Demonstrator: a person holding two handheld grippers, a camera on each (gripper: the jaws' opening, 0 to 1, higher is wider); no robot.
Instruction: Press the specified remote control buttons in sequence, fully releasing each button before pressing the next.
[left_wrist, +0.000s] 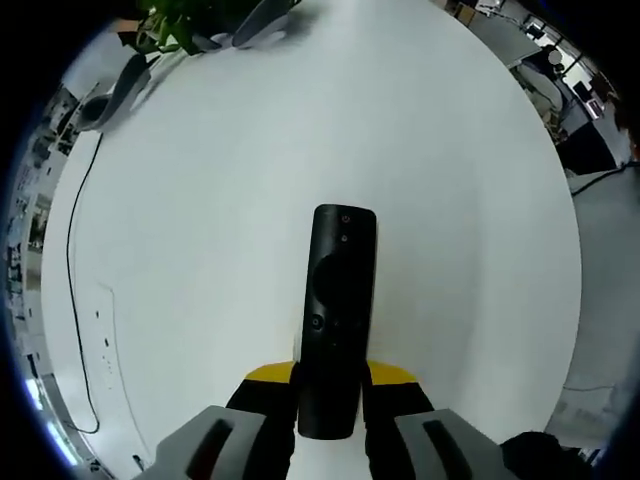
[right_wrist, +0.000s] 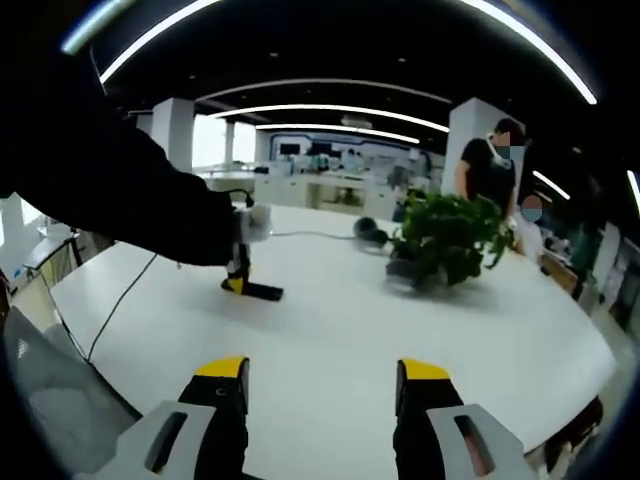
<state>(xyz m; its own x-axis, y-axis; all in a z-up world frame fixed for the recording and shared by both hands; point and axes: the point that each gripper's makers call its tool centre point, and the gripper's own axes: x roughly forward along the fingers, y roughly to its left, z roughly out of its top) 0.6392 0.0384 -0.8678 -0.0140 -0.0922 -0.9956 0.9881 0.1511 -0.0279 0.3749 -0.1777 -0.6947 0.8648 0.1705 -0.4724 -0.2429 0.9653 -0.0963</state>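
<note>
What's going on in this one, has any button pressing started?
A person works at a white table with tongs in each hand. The left tongs are closed around the near end of a black remote control lying on the table, buttons up. The right tongs hang open, well away from the remote, beside a potted plant. Nothing touches a button now.

remote control (left_wrist: 338, 318): black, with dark buttons hard to tell apart
counter (left_wrist: 200, 250): plain white
left hand-held gripper (left_wrist: 330, 400): grey body, black jaws, yellow tips
right hand-held gripper (right_wrist: 325, 385): grey body, black jaws, yellow tips
plant (right_wrist: 450, 235): green leaves
cable (left_wrist: 72, 260): black, thin
sleeve (right_wrist: 110, 190): dark, possibly black
</note>
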